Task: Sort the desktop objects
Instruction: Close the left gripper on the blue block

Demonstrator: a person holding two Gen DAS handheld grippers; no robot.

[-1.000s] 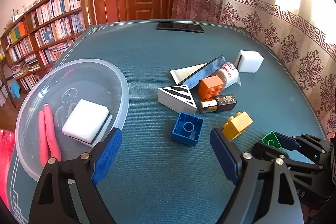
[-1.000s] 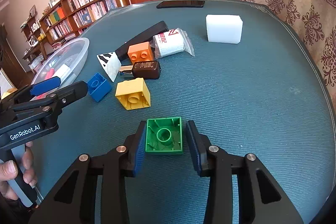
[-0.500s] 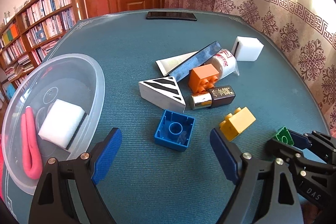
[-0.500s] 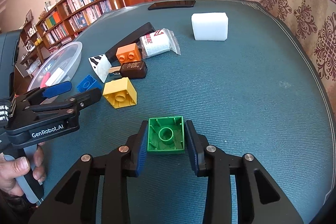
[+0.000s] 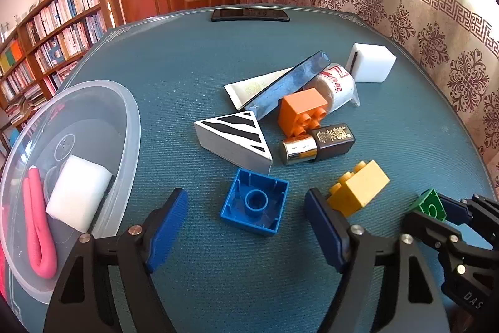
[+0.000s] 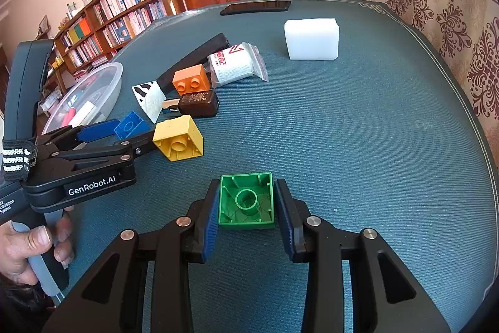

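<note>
So the right gripper is low over the teal table, its blue pads sitting on either side of the green brick, which lies hollow side up. The left pad looks pressed against the brick's side; on the right there's a thin sliver of gap, so I can't tell whether it's actually clamped or just bracketing it.

The left gripper is spread wide, nothing between the pads, pointed at the blue brick (also flipped hollow side up), which sits just ahead of the fingertips and between them. From the right wrist view you can see a hand wrapped around that gripper's grey handle, holding it roughly level and angled across toward the pile.

The yellow brick lies on its side just beside the left gripper's right pad. Behind it are the striped white wedge, orange brick, a small brown bottle with a silver cap, a wrapped roll and a white foam block. The clear plastic bowl on the left holds a white sponge and something pink.
</note>
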